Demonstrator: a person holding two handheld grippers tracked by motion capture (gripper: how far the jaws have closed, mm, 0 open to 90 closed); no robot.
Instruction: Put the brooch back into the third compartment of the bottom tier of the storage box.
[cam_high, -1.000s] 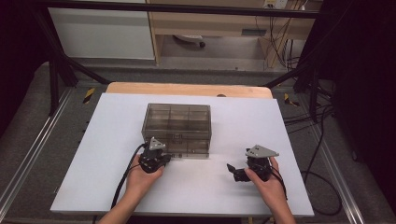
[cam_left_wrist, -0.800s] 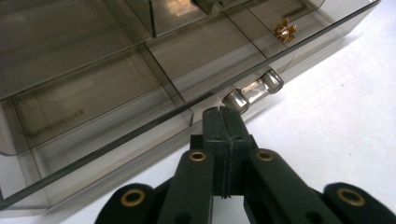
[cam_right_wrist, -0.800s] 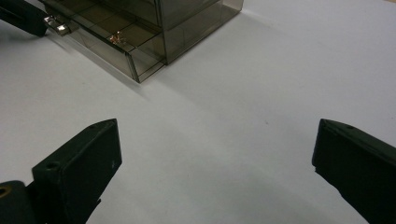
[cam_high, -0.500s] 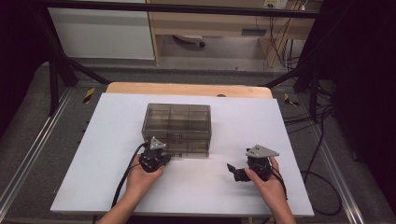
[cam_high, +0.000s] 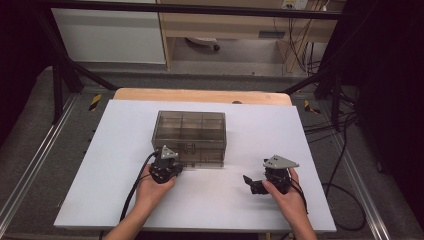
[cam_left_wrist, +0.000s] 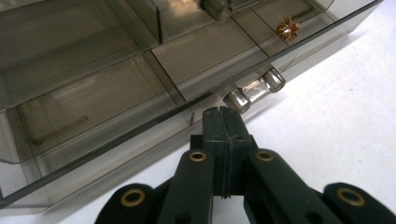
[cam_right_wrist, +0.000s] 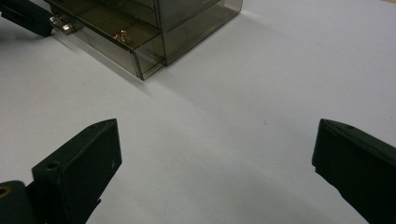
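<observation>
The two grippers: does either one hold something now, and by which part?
Nothing is held. The left gripper is shut just short of the drawer handle, with nothing between its jaws. The right gripper is open over the table.

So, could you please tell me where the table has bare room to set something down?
The white table is bare left and right of the drawer box, and between the left claw and the right claw. It is crowded only at the box's front, by the drawer handle.
</observation>
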